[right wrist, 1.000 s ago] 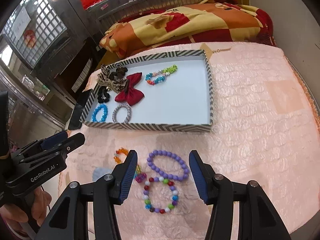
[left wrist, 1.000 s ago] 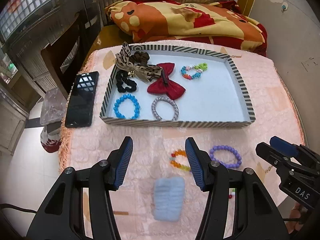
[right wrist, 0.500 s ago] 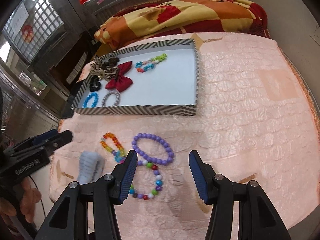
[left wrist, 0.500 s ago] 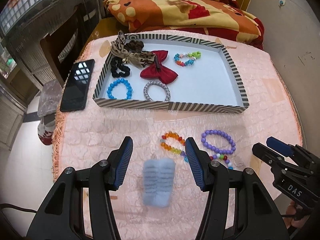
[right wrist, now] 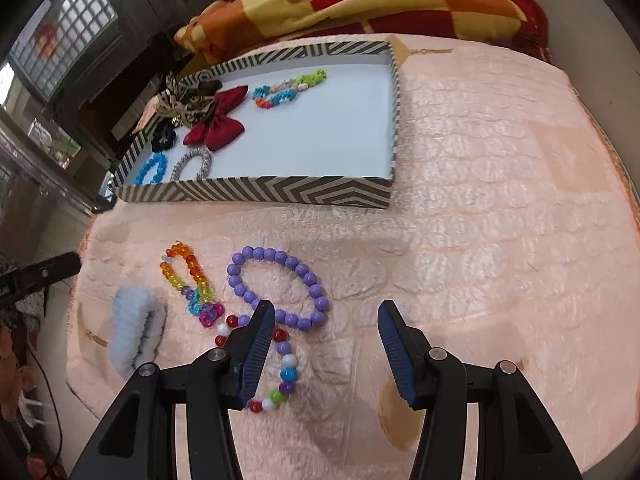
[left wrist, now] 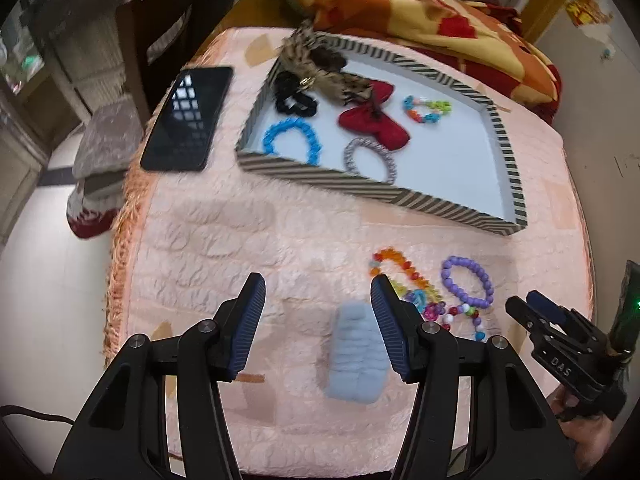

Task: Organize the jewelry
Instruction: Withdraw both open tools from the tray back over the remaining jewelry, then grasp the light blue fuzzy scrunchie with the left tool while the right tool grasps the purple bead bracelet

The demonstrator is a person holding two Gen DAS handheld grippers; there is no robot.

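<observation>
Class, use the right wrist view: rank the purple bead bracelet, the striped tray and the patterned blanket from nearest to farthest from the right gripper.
1. Purple bead bracelet: just ahead of the right gripper, toward its left finger.
2. Striped tray: farther ahead on the pink cover, left of centre.
3. Patterned blanket: at the back, beyond the tray.

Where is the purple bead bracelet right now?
The purple bead bracelet lies on the pink cloth, outside the striped tray, just right of the rainbow bracelet and ahead of the right gripper.

"DAS" on right gripper (left wrist: 544, 312)
</observation>
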